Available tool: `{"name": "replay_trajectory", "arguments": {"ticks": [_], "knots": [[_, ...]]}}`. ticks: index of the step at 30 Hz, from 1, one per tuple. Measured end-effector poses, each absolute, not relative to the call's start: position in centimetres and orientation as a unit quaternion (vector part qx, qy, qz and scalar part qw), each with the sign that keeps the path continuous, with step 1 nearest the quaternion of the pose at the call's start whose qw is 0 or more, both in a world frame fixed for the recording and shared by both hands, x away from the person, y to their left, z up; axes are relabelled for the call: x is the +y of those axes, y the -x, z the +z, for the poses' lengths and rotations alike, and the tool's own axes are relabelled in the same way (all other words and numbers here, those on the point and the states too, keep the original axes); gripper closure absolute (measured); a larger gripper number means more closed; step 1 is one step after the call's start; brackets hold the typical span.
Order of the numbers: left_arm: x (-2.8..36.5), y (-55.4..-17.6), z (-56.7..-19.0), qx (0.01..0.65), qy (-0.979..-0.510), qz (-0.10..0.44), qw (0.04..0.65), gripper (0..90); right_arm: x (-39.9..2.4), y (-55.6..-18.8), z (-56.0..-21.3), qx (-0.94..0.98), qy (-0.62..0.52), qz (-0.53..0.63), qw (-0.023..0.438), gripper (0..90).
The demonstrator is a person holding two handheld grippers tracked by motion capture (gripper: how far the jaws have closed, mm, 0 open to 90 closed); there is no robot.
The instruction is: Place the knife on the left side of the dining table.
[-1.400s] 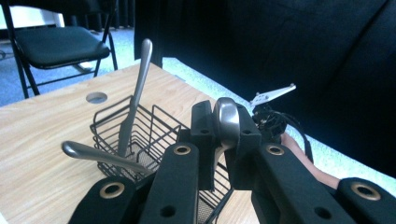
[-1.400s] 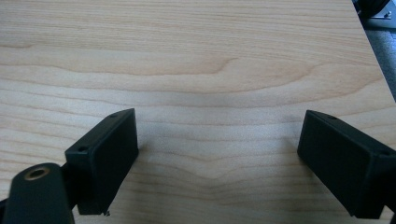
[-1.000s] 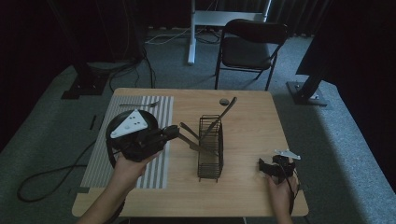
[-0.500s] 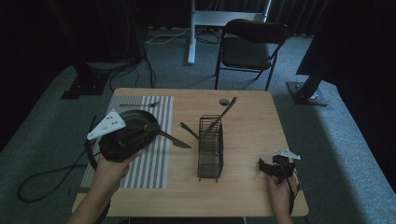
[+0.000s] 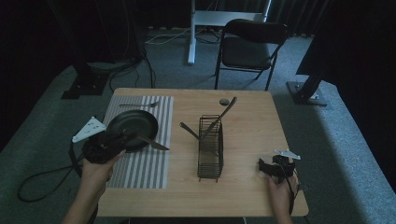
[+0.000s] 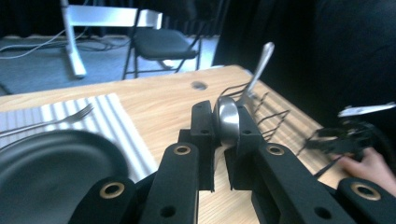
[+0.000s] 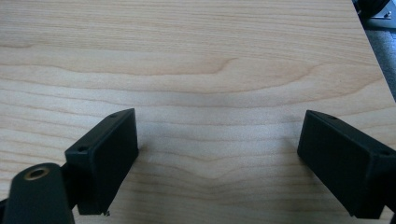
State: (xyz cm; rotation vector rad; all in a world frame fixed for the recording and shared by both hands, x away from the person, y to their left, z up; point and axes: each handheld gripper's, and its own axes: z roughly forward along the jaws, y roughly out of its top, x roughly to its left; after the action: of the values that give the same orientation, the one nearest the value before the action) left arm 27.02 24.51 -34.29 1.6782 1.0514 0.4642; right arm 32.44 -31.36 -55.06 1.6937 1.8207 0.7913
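My left gripper (image 5: 125,138) is shut on the handle of a metal knife (image 5: 154,143), held over the front edge of a black plate (image 5: 132,125). The blade points right, toward a black wire caddy (image 5: 210,148). In the left gripper view the jaws (image 6: 223,122) clamp the knife's rounded silver end (image 6: 228,119), with the plate (image 6: 51,163) at lower left. A spoon (image 5: 225,113) and another utensil (image 5: 188,130) lean out of the caddy. My right gripper (image 5: 264,166) rests open near the table's front right corner, with bare wood between its jaws (image 7: 217,135).
A striped placemat (image 5: 142,163) lies under the plate, with a fork (image 5: 138,105) at its far end. A small dark round object (image 5: 224,101) sits behind the caddy. A black chair (image 5: 250,49) stands beyond the wooden table (image 5: 252,126).
My left gripper has carried the knife leftward, away from the caddy and over the plate's near edge. The right gripper has stayed put.
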Motion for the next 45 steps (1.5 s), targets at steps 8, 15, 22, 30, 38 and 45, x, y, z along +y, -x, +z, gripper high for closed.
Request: {"name": "replay_trajectory", "arguments": {"ticks": [8, 15, 22, 30, 38, 45], "knots": [[26.1, -27.8, -36.9, 0.476, -0.694, 0.19, 0.506, 83.7, -31.4, -32.4, -55.1, 0.673, -0.626, 0.293, 0.263, 11.4], [26.5, -28.6, -38.7, 0.495, -0.692, 0.178, 0.495, 83.6, -31.4, -32.4, -55.1, 0.673, -0.626, 0.293, 0.263, 11.4], [26.3, -29.4, -40.0, 0.504, -0.689, 0.165, 0.494, 83.6, -31.4, -32.4, -55.1, 0.673, -0.626, 0.293, 0.263, 11.4], [26.2, -29.8, -40.8, 0.513, -0.68, 0.166, 0.496, 83.6, -31.4, -32.4, -55.1, 0.673, -0.626, 0.293, 0.263, 11.4], [27.8, -30.1, -41.3, 0.539, -0.665, 0.14, 0.498, 81.9, -31.4, -32.4, -55.1, 0.673, -0.626, 0.293, 0.263, 11.4], [29.1, -30.3, -41.9, 0.554, -0.658, 0.14, 0.491, 78.6, -31.4, -32.4, -55.1, 0.673, -0.626, 0.293, 0.263, 11.4]]}}
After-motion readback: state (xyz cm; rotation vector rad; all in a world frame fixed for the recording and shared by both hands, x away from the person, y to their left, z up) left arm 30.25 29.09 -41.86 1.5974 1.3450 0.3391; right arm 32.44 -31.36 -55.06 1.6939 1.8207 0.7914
